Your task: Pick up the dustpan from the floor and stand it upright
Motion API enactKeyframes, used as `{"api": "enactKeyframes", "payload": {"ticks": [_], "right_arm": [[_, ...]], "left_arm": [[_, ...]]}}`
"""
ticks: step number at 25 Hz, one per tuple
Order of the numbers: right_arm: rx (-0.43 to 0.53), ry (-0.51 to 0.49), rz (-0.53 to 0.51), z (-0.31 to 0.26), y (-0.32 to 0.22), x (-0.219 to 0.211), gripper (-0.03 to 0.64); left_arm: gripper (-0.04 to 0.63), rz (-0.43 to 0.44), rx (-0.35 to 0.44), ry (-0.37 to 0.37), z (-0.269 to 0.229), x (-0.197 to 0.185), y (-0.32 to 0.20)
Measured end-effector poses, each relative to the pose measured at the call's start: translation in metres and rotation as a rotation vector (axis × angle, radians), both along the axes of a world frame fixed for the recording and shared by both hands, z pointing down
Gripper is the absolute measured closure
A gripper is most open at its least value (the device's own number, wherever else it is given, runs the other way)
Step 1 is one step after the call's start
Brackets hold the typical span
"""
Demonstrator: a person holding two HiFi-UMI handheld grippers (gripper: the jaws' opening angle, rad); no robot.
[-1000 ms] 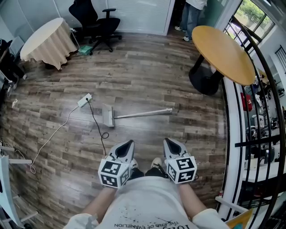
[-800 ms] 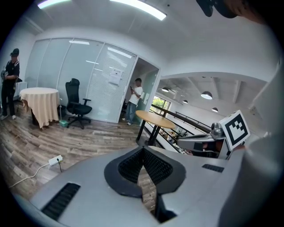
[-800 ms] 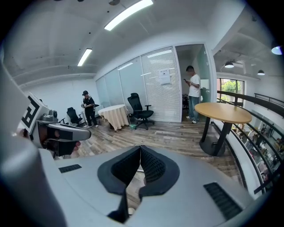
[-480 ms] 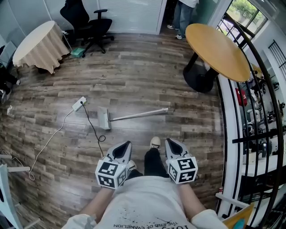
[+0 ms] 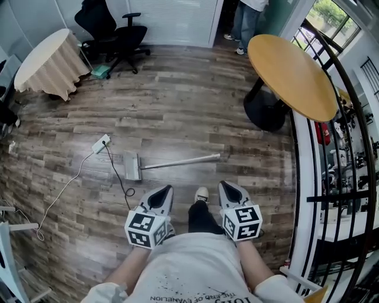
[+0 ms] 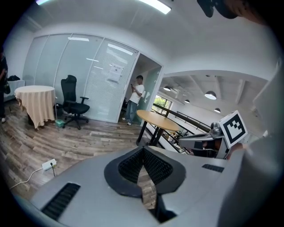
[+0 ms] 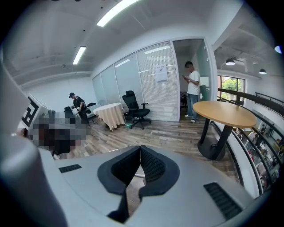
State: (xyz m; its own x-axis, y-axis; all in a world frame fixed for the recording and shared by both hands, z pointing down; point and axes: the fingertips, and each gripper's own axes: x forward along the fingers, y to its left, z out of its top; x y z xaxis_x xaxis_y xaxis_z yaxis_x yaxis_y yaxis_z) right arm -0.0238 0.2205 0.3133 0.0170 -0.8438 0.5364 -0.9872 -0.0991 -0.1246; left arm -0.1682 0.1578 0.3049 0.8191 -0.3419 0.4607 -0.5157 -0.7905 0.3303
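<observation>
The dustpan point(image 5: 131, 167) lies flat on the wooden floor in the head view, its pale long handle point(image 5: 177, 161) stretching right. My left gripper point(image 5: 164, 194) is held just short of the pan, a little to its right, and the jaws are shut with nothing in them. My right gripper point(image 5: 228, 190) hovers near the handle's far end, also shut and empty. The left gripper view shows the left gripper point(image 6: 143, 148) with pad tips meeting over bare floor. In the right gripper view, the right gripper point(image 7: 140, 147) has its pads together.
A power strip point(image 5: 99, 144) with a black cable lies left of the pan. A round wooden table point(image 5: 293, 74) and a black railing point(image 5: 331, 177) stand at the right. A cloth-covered table point(image 5: 44, 62) and an office chair point(image 5: 115, 32) stand far left. A person point(image 5: 249, 18) stands by the doorway.
The person has stepped forward, so the dustpan now lies closer to both grippers in the head view. Both grippers travelled with the body and stayed shut.
</observation>
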Motion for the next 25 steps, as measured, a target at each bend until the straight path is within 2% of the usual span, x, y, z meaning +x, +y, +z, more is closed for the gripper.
{"api": "enactKeyframes", "payload": {"ticks": [5, 13, 17, 25], "right_arm": [[-0.016, -0.001, -0.031, 0.004, -0.036, 0.064, 0.591], [-0.023, -0.016, -0.089, 0.010, -0.076, 0.133, 0.591], [-0.034, -0.028, -0.107, 0.015, -0.086, 0.148, 0.591], [-0.052, -0.052, -0.101, 0.023, -0.106, 0.153, 0.591]], "left_arm": [[0.572, -0.016, 0.003, -0.007, -0.001, 0.062, -0.038], [0.572, -0.070, 0.003, -0.017, -0.003, 0.127, -0.074], [0.572, -0.090, -0.005, -0.022, -0.001, 0.143, -0.082], [0.572, -0.085, -0.017, -0.031, 0.004, 0.149, -0.103]]}}
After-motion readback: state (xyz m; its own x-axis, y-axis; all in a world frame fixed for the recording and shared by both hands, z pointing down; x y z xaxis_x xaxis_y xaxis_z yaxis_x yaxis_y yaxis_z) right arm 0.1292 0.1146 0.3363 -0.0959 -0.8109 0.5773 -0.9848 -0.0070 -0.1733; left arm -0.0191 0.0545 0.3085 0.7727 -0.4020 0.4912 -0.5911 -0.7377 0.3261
